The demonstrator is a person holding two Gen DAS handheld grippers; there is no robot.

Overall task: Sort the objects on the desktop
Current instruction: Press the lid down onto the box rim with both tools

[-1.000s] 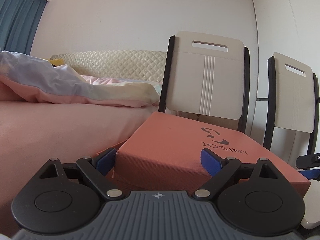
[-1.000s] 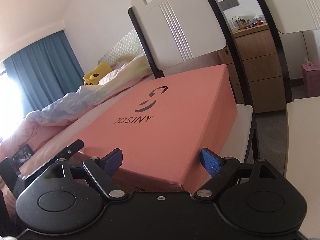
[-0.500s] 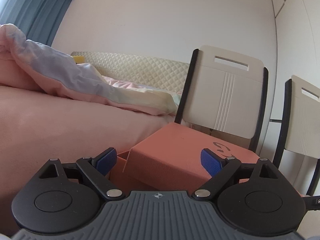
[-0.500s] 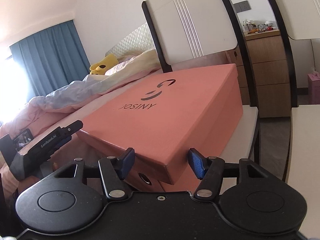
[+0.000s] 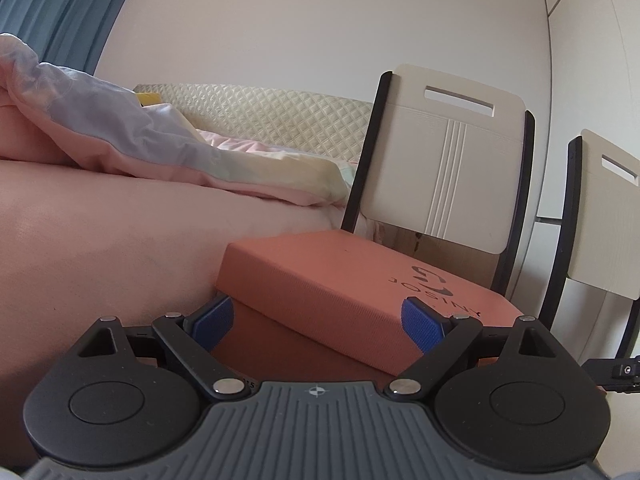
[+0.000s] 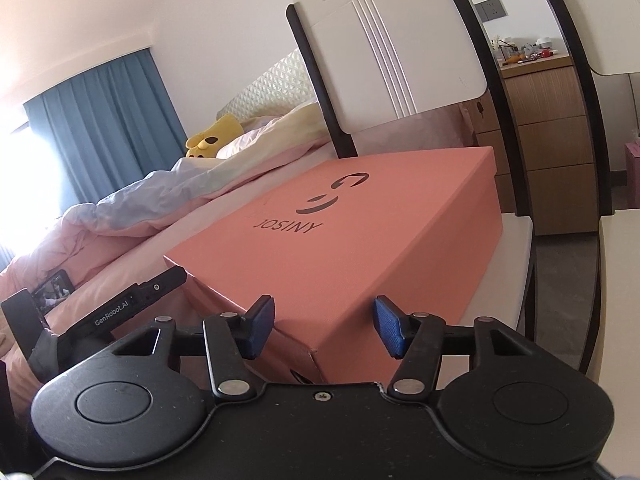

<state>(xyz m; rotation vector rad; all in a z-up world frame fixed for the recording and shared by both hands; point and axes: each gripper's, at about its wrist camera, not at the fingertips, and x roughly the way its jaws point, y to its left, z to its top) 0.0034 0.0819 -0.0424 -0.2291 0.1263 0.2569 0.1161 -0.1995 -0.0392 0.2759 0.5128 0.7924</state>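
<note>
A salmon-pink shoe box [image 5: 340,272] marked JOSINY lies on a white chair seat [image 6: 516,248] beside the bed. Its lid [image 6: 360,220] sits askew, and the base shows under the lid's near corner. My right gripper [image 6: 325,330] is closing on that near corner, with both blue pads against the lid's sides. My left gripper [image 5: 316,322] stands open at the box's other end, with a corner of the box between its fingers and no pad pressing. One of its black fingers [image 6: 168,280] reaches the lid's left corner in the right wrist view.
The chair's white back [image 5: 448,168] rises behind the box, and a second chair [image 5: 608,216] stands to its right. A pink bed [image 5: 100,240] with a crumpled quilt runs along the left. A yellow plush toy [image 6: 208,140] lies on it. Wooden drawers [image 6: 548,132] stand behind.
The right jaws have narrowed from wide apart onto the lid's near corner. In the left view the lid rose off the base, then came down lower and more level.
</note>
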